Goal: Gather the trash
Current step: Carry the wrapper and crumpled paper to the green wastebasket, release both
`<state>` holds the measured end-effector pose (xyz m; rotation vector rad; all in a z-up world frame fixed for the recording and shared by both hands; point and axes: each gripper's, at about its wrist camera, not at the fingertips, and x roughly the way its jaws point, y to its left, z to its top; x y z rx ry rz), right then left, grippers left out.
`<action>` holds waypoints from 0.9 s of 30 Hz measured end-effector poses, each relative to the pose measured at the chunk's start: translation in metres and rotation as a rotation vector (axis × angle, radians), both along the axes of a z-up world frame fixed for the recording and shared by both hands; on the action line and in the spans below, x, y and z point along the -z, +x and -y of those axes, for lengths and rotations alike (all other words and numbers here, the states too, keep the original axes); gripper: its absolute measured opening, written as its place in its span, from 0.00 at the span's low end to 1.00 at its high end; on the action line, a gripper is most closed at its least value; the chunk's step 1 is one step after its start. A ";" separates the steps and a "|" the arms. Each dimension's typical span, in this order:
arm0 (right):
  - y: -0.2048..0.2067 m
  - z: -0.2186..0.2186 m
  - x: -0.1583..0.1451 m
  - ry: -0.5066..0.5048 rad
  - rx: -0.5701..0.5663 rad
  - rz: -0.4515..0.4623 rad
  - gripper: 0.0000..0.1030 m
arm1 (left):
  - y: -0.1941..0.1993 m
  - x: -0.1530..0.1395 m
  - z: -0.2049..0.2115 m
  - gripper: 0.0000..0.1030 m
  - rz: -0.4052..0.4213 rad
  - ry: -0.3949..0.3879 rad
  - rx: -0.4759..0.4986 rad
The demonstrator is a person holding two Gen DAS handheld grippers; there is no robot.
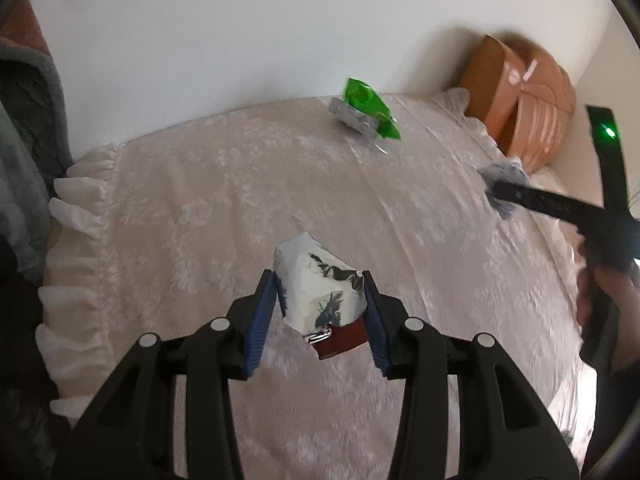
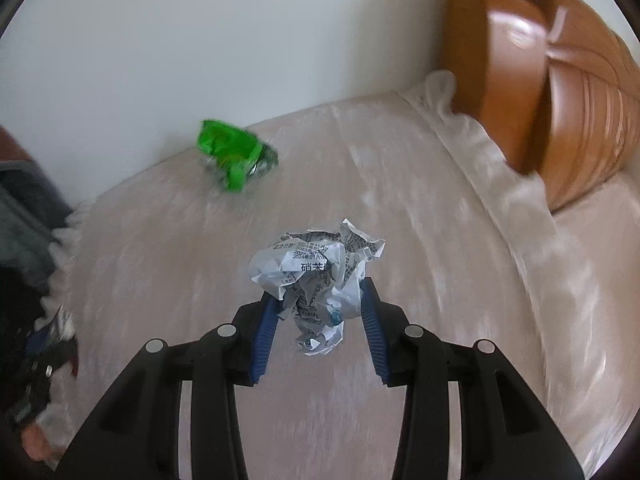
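My left gripper (image 1: pixel 320 286) is shut on a white and red crumpled wrapper (image 1: pixel 320 292), held over the cream bedspread (image 1: pixel 224 208). My right gripper (image 2: pixel 318 292) is shut on a crumpled printed paper ball (image 2: pixel 320 276), also above the bedspread (image 2: pixel 400 208). The right gripper shows in the left wrist view (image 1: pixel 496 192) at the right, with the paper at its tip. A green and silver snack wrapper (image 1: pixel 366 110) lies on the bed near the wall; it also shows in the right wrist view (image 2: pixel 232 154). The left gripper shows blurred at the right wrist view's left edge (image 2: pixel 48 344).
A brown wooden headboard (image 1: pixel 520 96) stands at the bed's far right corner, also large in the right wrist view (image 2: pixel 540 80). A white wall (image 1: pixel 240 40) runs behind the bed. Grey fabric (image 1: pixel 24 128) hangs past the ruffled left edge of the bed.
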<state>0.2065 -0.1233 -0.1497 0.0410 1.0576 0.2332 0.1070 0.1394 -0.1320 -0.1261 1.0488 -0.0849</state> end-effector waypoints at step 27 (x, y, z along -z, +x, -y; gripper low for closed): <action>-0.425 0.292 0.206 0.069 0.774 -0.393 0.47 | -0.195 0.002 0.362 0.40 -0.078 -0.007 0.932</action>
